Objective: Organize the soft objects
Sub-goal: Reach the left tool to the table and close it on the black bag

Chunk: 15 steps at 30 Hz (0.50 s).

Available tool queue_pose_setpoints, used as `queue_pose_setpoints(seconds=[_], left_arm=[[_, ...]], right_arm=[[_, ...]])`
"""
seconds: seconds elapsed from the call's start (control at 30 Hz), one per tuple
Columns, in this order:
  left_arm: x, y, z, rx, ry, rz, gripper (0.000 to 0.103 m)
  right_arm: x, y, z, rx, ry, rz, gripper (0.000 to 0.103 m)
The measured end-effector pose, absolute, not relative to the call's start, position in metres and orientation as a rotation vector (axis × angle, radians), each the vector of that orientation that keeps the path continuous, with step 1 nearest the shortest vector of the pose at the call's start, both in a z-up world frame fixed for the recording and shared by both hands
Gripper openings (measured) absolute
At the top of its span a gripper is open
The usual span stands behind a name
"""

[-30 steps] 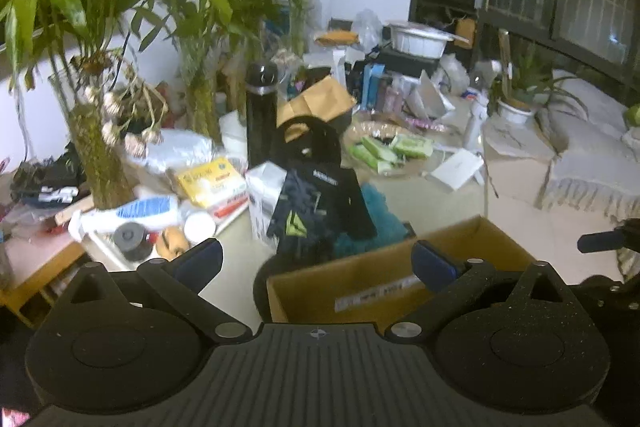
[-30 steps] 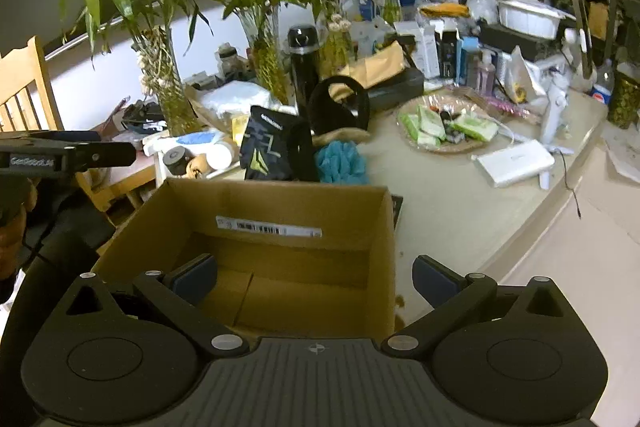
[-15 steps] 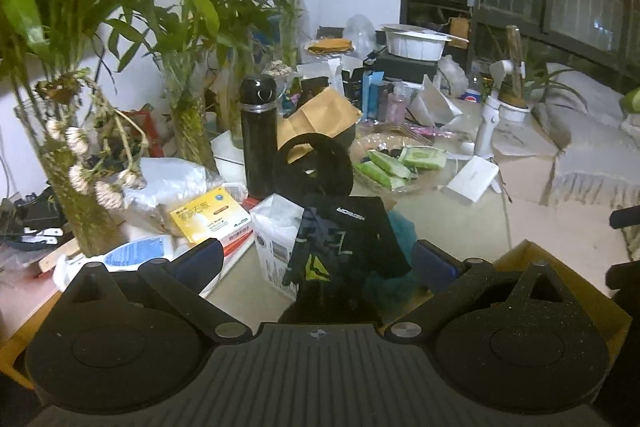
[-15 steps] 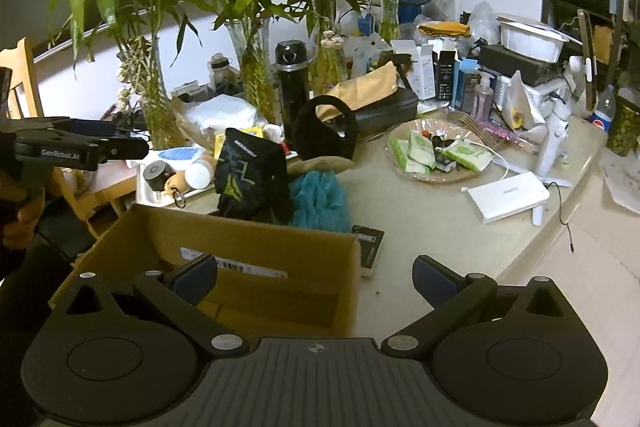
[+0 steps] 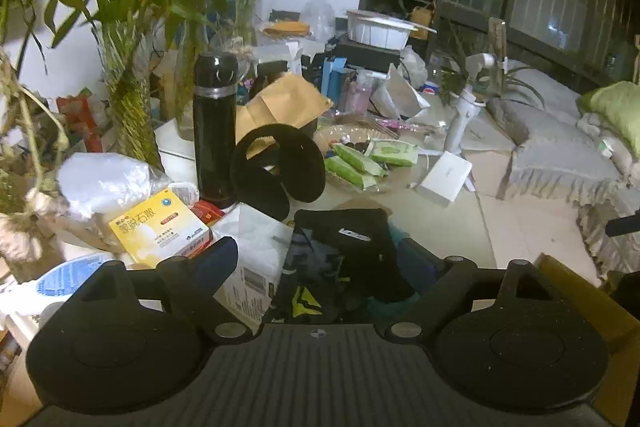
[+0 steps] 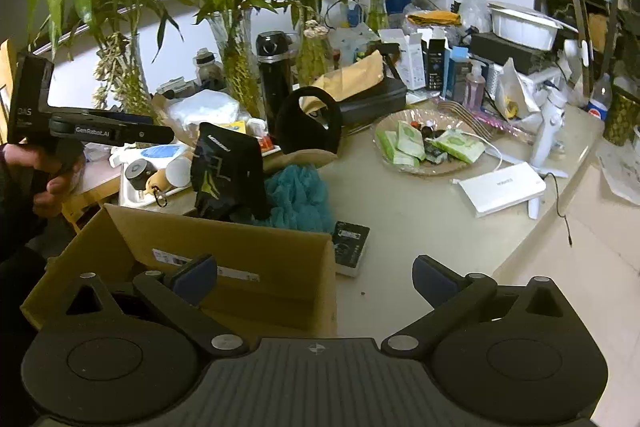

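Note:
A black soft pouch with yellow-green marks [image 5: 344, 259] [image 6: 226, 171] stands on the table beside a teal mesh sponge [image 6: 300, 197]. Black earmuffs [image 5: 280, 171] [image 6: 310, 123] stand behind them. An open cardboard box [image 6: 224, 259] sits at the table's front edge; its corner shows in the left wrist view [image 5: 580, 299]. My left gripper [image 5: 320, 263] is open, its fingers either side of the pouch, close above it. My right gripper [image 6: 316, 273] is open and empty above the box's right wall. The left gripper also shows in the right wrist view [image 6: 92, 135], held by a hand.
A black flask [image 5: 214, 123], vases of bamboo [image 6: 236, 67], a yellow medicine box [image 5: 160, 231], a glass dish of green wipe packs [image 6: 424, 147], a white power bank [image 6: 504, 189] and a small black box [image 6: 350, 247] crowd the table. A grey couch [image 5: 560, 155] stands to the right.
My left gripper has moved forward and down toward the black pouch, which now sits between its fingers. My right gripper has drifted right, from over the box's inside to its right wall.

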<state>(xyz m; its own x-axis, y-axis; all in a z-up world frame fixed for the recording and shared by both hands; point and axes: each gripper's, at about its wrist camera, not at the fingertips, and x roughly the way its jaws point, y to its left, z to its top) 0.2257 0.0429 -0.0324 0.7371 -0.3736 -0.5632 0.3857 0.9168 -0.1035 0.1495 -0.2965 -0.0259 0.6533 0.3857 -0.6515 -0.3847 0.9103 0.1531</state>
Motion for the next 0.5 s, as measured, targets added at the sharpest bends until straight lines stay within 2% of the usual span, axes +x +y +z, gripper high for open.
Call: queue_pose_setpoints(seconds=[0.1, 0.17, 0.37, 0.5], left_arm=[[0.24, 0.044, -0.04, 0.016, 0.64, -0.429, 0.086], [0.249, 0.045, -0.045, 0.007, 0.666, -0.44, 0.08], [0.269, 0.048, -0.057, -0.017, 0.69, -0.487, 0.078], [0.28, 0.047, -0.064, -0.004, 0.696, -0.522, 0.066]], right_arm=[[0.154, -0.301, -0.03, 0.015, 0.745, 0.429, 0.103], [0.157, -0.303, -0.032, 0.025, 0.747, 0.427, 0.103], [0.167, -0.308, -0.039, 0.049, 0.76, 0.425, 0.103], [0.172, -0.312, -0.041, 0.066, 0.762, 0.426, 0.103]])
